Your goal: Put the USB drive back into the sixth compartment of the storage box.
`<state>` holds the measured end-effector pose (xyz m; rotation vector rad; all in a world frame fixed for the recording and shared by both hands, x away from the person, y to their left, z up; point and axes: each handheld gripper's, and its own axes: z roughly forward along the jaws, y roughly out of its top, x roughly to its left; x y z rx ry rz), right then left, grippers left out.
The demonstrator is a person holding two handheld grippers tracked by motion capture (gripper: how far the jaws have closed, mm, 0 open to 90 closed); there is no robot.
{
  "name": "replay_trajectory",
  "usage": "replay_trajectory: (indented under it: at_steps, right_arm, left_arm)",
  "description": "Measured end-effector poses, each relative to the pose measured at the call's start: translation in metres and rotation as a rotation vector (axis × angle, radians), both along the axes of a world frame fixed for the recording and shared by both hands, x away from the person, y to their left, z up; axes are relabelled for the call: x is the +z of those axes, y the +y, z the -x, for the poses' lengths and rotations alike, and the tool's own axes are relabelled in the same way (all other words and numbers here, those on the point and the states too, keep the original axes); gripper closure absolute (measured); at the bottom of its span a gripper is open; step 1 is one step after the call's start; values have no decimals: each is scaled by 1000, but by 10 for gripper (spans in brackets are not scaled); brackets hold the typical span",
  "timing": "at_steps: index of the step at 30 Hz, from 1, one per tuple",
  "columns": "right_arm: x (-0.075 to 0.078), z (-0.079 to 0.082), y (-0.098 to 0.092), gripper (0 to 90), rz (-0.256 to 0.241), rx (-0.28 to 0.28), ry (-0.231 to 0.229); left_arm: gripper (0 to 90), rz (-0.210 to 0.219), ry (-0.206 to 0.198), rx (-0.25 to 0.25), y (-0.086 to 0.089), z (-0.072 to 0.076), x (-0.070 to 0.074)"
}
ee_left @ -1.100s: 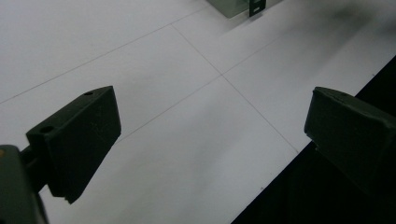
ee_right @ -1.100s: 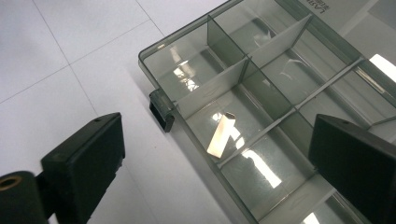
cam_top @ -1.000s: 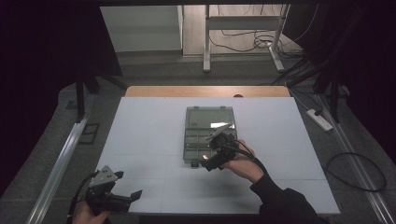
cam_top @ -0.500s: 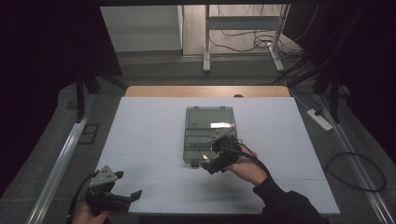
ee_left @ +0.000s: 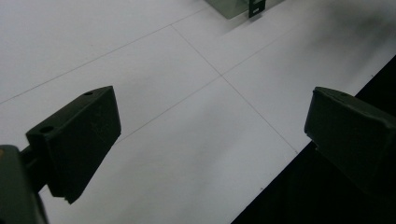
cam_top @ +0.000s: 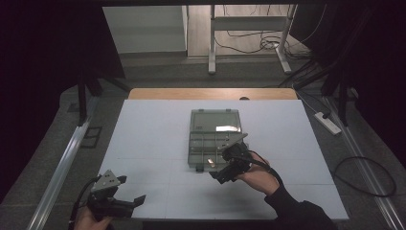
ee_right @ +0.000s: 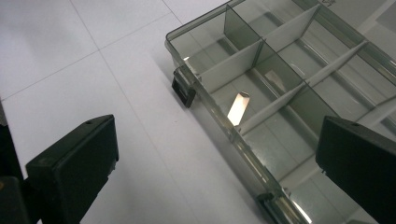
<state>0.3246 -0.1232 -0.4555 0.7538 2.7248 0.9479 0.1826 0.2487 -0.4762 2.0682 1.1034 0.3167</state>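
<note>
Left hand-held gripper (cam_top: 125, 202) at near desk (cam_top: 153, 129) edge, jaws wide apart, empty. Right hand-held gripper (cam_top: 224, 173) farther in, jaws spread, empty, just over near edge of clear divided box (cam_top: 214, 139), lid open, mid-desk; black latch (ee_right: 183, 91) on front wall.

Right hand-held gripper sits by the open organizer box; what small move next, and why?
Probably ease the right hand-held gripper forward to the organizer box front edge: its jaws stand open, straddling that wall, near the black latch.
</note>
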Motion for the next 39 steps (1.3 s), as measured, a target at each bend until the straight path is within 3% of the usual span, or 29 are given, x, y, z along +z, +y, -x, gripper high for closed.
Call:
replay_trajectory:
  at_steps: [21, 39]
  right_arm:
    - [5, 19, -33, 0, -34, -27, -4]
    - [6, 32, -67, 0, -58, -98, -17]
  left_arm:
    - [35, 2, -1, 0, 0, 0, 0]
    - [34, 2, 0, 1, 0, 0, 0]
